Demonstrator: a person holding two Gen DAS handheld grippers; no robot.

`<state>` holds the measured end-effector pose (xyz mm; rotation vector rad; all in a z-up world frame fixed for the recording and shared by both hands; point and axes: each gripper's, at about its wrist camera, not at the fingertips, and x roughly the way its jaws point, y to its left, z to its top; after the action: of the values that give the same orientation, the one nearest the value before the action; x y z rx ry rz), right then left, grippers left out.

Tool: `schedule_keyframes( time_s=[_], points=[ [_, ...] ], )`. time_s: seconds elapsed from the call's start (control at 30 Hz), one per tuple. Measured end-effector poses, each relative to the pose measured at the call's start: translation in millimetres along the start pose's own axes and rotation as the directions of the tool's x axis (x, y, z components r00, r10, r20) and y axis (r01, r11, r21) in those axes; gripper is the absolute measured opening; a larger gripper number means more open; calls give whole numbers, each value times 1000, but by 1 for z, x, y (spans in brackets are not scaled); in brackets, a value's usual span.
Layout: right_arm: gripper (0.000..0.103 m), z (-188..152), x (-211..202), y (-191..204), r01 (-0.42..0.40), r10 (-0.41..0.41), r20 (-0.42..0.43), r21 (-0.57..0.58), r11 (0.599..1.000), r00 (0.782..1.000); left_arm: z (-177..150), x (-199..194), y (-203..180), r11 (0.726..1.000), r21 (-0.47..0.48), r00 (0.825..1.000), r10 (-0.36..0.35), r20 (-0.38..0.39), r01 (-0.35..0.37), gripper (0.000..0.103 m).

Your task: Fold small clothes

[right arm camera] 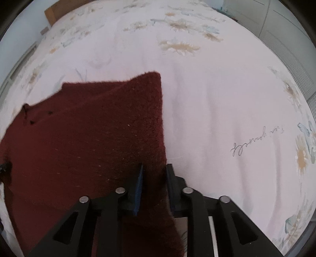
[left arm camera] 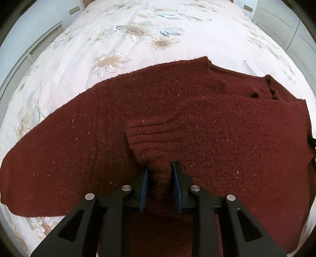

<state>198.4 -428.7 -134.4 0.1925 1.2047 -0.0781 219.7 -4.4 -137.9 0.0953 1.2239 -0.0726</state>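
A dark red knitted sweater (left arm camera: 177, 110) lies spread on the bed, a sleeve folded across its body. The sleeve's ribbed cuff (left arm camera: 156, 142) bunches up into a narrow tongue between the blue pads (left arm camera: 144, 185) of my left gripper (left arm camera: 160, 174). A thin dark gap shows on each side of the tongue, so the pads stand slightly off it. In the right wrist view the sweater (right arm camera: 88, 138) fills the left half. Its straight right edge (right arm camera: 161, 126) runs down into my right gripper (right arm camera: 154, 170), whose pads press on the fabric.
The bed is covered by a white sheet with pale flowers (left arm camera: 138, 31) and a line of script (right arm camera: 256, 142). Bare sheet lies to the right of the sweater (right arm camera: 227, 98). White cabinets (left arm camera: 284, 25) stand beside the bed, and a wooden headboard corner (right arm camera: 53, 9) shows at the far end.
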Motion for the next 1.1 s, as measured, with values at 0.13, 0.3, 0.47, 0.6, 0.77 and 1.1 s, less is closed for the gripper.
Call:
schedule_keyframes(
  time_s=[0.13,0.3,0.47,0.6,0.77,1.1],
  points=[
    [66,-1,-28,10,16,-15,70,-16,1000,997,5,-18,-5,1000,11,998,28,48,-29,55],
    [81,5,-59,49,18,-4,163,-81,997,987,13,-44,-15,999,20,995,32,95,-34,94],
    [92,-1,-68,84,10,20,191,-153,988,981,19,-54,-44,998,62,988,-16,154,6,102],
    [103,-10,-50,115,-11,50,181,-208,978,982,15,-50,-60,997,72,983,-6,183,-7,102],
    [103,-31,-15,136,-13,46,139,-228,974,989,1,-22,-77,993,112,985,14,173,-34,102],
    [103,-48,18,106,47,-21,127,-210,977,992,-24,10,-46,997,76,991,17,133,-27,102]
  ],
)
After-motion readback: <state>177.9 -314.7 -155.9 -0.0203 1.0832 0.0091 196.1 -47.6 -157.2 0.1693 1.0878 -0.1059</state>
